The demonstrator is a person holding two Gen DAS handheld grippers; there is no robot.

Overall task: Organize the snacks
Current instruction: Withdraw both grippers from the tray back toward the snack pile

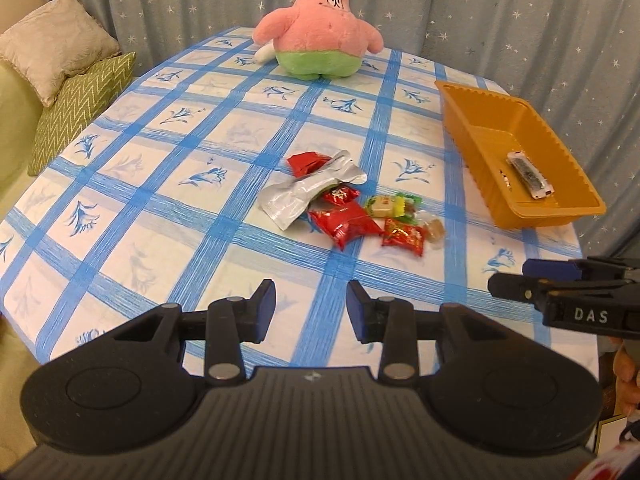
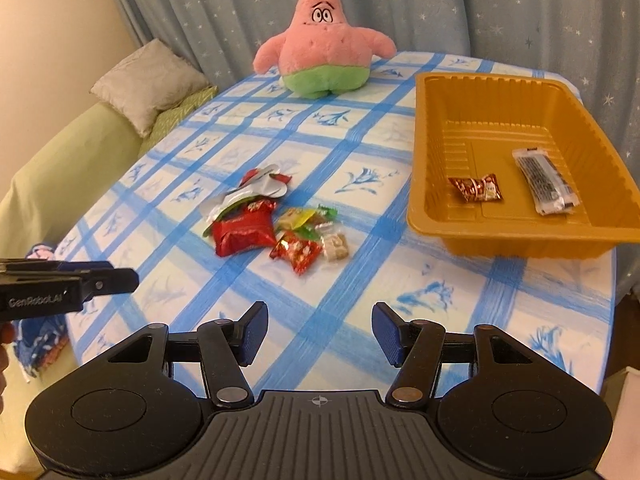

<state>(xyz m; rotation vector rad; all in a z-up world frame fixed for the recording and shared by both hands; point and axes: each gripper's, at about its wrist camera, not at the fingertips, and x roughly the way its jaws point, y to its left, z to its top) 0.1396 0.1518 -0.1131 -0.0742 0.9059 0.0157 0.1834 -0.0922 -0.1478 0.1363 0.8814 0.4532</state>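
1. Right wrist view: right gripper (image 2: 319, 332) is being held agape, empty; snack pile (image 2: 276, 222) is lying ahead, slightly leftward, orange tray (image 2: 516, 246) ahead-right.
2. Left gripper (image 1: 311, 306), likewise agape and empty, is being judged comparably near the pile.

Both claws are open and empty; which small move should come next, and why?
Probably bring the right claw forward and down to the small red packet at the near edge of the snack pile. It lies nearest to the orange tray, which holds only two snacks, and both the right claw and the left claw are empty.
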